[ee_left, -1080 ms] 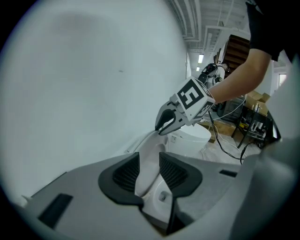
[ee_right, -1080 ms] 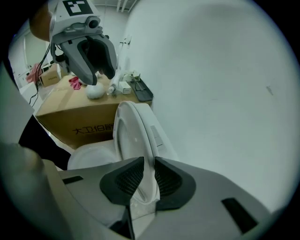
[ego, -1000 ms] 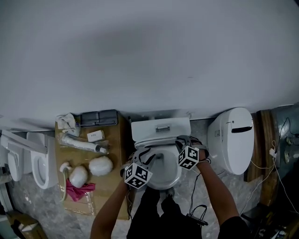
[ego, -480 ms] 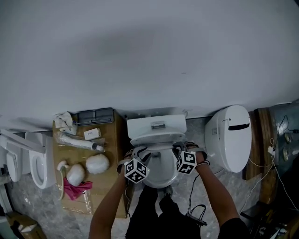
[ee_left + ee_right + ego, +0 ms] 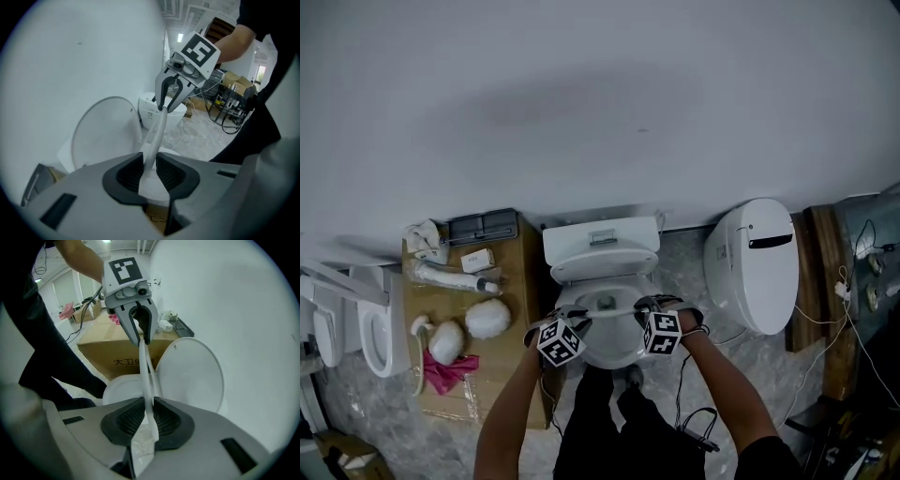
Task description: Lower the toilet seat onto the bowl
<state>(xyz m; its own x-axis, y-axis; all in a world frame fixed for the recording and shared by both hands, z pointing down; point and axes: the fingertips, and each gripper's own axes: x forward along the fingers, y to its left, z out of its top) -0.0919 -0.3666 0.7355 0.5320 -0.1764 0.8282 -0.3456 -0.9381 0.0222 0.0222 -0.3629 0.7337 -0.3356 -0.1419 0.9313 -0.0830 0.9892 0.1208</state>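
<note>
A white toilet stands against the wall, its lid (image 5: 602, 265) upright before the tank and its bowl (image 5: 610, 345) open below. The seat (image 5: 605, 312) hangs tilted between lid and bowl, seen edge-on as a thin white band. My left gripper (image 5: 573, 316) holds its left rim and my right gripper (image 5: 641, 307) its right rim. In the left gripper view the seat rim (image 5: 158, 133) runs between my pads (image 5: 127, 174) to the other gripper (image 5: 165, 102); these jaws have just been closing on it. In the right gripper view my pads (image 5: 165, 420) pinch the rim (image 5: 147, 376), having eased open slightly.
A cardboard box (image 5: 511, 283) left of the toilet carries bottles, white bundles and a pink cloth (image 5: 447, 372). A second toilet (image 5: 756, 263) stands to the right. White fixtures (image 5: 373, 321) lie far left. Cables (image 5: 694, 420) trail by the person's legs.
Both grippers have moved toward the person and downward with the seat. The seat has swung away from the lid, closer to the bowl. The head view has shifted slightly.
</note>
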